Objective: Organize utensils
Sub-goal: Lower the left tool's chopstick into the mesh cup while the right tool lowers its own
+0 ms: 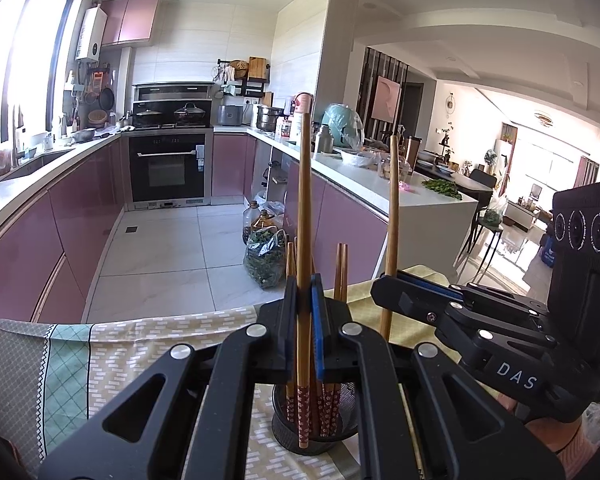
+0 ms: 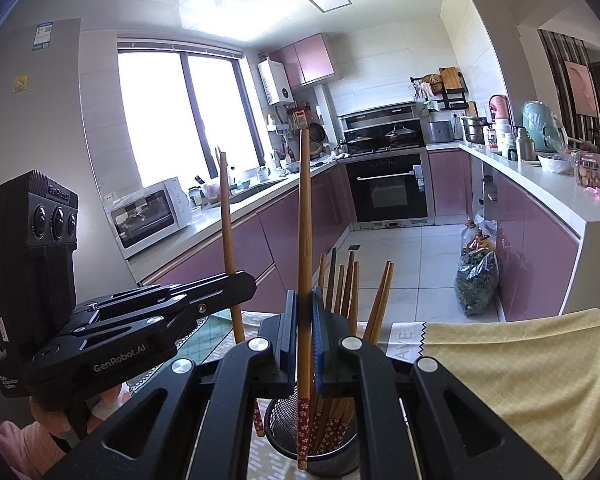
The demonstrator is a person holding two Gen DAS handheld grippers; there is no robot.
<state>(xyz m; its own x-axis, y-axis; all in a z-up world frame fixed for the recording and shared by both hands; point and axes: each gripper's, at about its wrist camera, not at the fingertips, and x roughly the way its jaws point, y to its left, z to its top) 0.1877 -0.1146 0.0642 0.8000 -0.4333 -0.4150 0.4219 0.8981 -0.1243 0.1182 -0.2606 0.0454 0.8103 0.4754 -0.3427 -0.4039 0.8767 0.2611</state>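
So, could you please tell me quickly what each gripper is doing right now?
Left gripper: closed on one upright chopstick.
Right gripper: closed on another chopstick.

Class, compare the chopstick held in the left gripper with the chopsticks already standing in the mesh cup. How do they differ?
The held chopstick is clamped upright in the left gripper; the cup chopsticks rest free, leaning. It rises far higher than they do. Shared: wooden shafts, red flowered ends pointing down at the mesh cup.

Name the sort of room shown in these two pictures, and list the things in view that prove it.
A home kitchen, most likely. A built-in oven sits under a stove with lidded pots, and a sink is set into the counter by the window.
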